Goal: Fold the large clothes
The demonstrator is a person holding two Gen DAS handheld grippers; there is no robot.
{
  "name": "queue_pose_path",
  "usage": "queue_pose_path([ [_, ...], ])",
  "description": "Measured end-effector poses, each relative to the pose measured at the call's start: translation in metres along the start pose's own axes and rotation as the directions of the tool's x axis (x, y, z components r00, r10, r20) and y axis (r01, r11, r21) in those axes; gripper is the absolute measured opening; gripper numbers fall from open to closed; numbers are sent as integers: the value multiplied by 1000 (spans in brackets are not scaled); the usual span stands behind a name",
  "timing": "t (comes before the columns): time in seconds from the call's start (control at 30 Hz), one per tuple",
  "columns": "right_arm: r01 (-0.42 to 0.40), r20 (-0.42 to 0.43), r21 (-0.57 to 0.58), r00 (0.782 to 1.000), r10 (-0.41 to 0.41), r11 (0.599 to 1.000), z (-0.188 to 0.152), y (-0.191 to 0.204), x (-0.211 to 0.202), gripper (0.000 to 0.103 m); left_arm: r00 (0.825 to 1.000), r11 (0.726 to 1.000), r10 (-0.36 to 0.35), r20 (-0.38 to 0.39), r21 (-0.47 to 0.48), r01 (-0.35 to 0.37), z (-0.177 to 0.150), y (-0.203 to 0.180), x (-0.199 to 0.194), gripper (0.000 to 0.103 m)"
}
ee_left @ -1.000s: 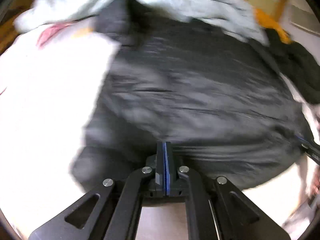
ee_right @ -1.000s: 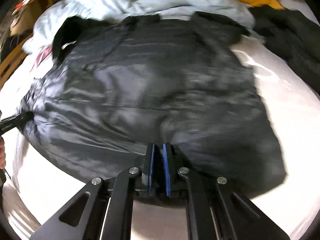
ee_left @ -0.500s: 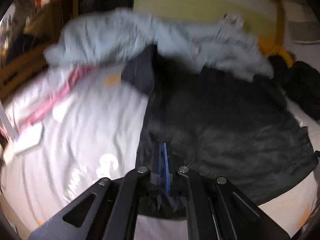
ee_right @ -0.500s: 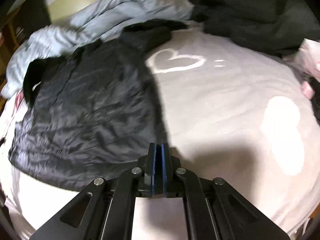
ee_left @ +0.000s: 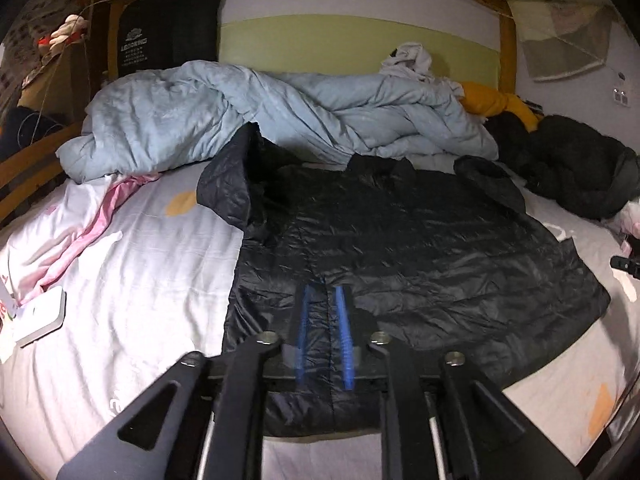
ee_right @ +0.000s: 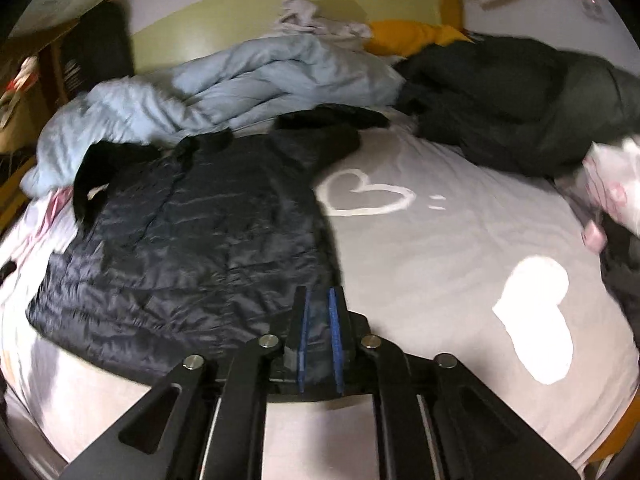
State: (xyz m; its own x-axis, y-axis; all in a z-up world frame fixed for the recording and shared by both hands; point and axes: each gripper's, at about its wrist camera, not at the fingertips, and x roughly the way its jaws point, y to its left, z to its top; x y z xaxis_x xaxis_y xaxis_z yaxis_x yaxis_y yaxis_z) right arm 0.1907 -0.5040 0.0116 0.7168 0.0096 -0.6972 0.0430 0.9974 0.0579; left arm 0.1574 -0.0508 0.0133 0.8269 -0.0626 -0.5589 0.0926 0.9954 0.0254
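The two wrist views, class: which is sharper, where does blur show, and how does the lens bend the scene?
Left wrist view: mostly sharp, the black jacket showing crisp glossy highlights; the headboard bows from fisheye distortion. Right wrist view: softer, motion blur smearing the dark clothes pile and blue duvet; the white heart print glares; corners are dark in both.

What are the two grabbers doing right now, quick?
Left gripper: jaws opening, nothing between them, above the black jacket.
Right gripper: jaws opening, holding nothing.
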Motion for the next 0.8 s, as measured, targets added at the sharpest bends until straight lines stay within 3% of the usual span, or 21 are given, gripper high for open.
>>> queue_pose_path([
  [0.03, -6, -1, -17, 1000, 6, 1000, -2, 4, -2, 20, 999, 999, 35, -2, 27, -35, 1, -4, 3, 34],
  [0.1, -26, -13, -51, 1000, 25, 998, -6, 15, 1, 24, 998, 994, 63, 11, 86, -64, -2, -15, 4, 41],
  [0.17, -43, -26, -73, 999, 41, 996, -8, 24, 1, 25, 999, 993, 37, -2, 108, -36, -5, -22, 5, 41],
  [0.23, -61, -32, -93, 998, 59, 994, -9, 34, 2, 27, 1000, 992, -2, -15, 125, 4, -8, -30, 5, 56],
  [0.27, -71, -36, -108, 997, 68, 992, -10, 39, 2, 34, 1000, 990, -18, -24, 142, 22, -9, -34, 5, 62],
  [0.3, -84, -41, -131, 996, 79, 988, -11, 46, 2, 41, 998, 985, -42, -41, 167, 49, -11, -39, 6, 76],
  [0.33, -90, -42, -150, 996, 85, 985, -11, 51, 3, 61, 994, 974, -77, -77, 208, 92, -14, -47, 8, 88],
  [0.37, -89, -37, -171, 996, 84, 981, -13, 56, 2, 77, 989, 960, -92, -114, 253, 118, -17, -55, 10, 90],
  [0.43, -72, -32, -216, 997, 67, 974, -17, 67, 2, 84, 988, 937, -37, -149, 338, 86, -26, -68, 14, 91],
  [0.57, -115, -96, -290, 991, 91, 950, -27, 81, 9, 84, 966, 883, -40, -255, 443, 154, -46, -87, 23, 91],
  [0.7, -129, -168, -424, 984, 63, 896, -48, 103, 19, 84, 956, 844, 68, -286, 528, 98, -67, -101, 41, 91],
  [0.8, -78, -149, -537, 989, -4, 840, -63, 118, 22, 84, 951, 837, 105, -290, 542, 73, -75, -101, 52, 91],
])
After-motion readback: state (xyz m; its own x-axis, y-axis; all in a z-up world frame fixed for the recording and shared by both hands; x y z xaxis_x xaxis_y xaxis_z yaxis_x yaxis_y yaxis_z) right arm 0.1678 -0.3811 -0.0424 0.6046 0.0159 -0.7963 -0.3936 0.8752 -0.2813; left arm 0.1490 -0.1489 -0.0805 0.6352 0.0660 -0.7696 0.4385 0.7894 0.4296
